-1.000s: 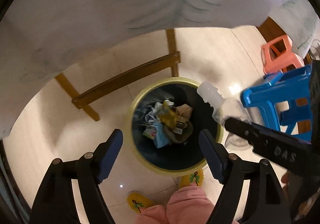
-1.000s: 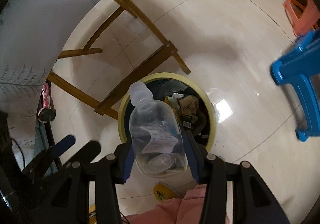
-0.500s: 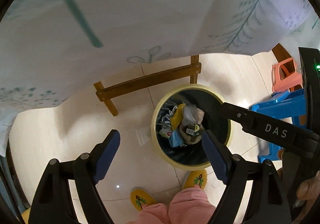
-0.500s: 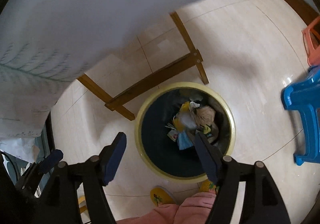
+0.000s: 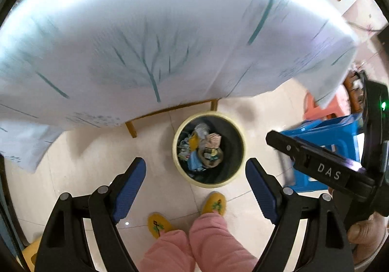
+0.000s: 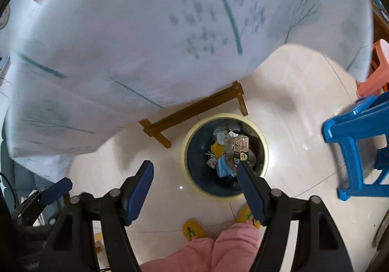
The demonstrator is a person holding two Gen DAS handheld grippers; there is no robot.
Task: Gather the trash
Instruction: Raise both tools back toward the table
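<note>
A round bin with a pale yellow rim (image 5: 175,150) (image 6: 184,148) stands on the tiled floor, far below both grippers. Inside lie several pieces of trash (image 5: 204,148) (image 6: 226,153), among them a clear plastic bottle (image 6: 222,137). My left gripper (image 5: 195,171) is open with nothing between its blue pads, and the bin shows in the gap. My right gripper (image 6: 194,173) is open and empty too; its right fingertip overlaps the bin in the picture. The right gripper's black body (image 5: 323,170) crosses the right side of the left wrist view.
A white tablecloth with green leaf print (image 5: 158,41) (image 6: 170,29) hangs over a wooden table frame (image 6: 194,111) just behind the bin. A blue plastic stool (image 6: 355,143) and an orange one (image 6: 375,70) stand at the right. The person's pink trouser legs and yellow slippers (image 5: 214,202) are near the bin.
A second ago my right gripper held the clear bottle over the bin; it has let go and the bottle now lies in the bin. Both grippers have risen, so the bin looks smaller.
</note>
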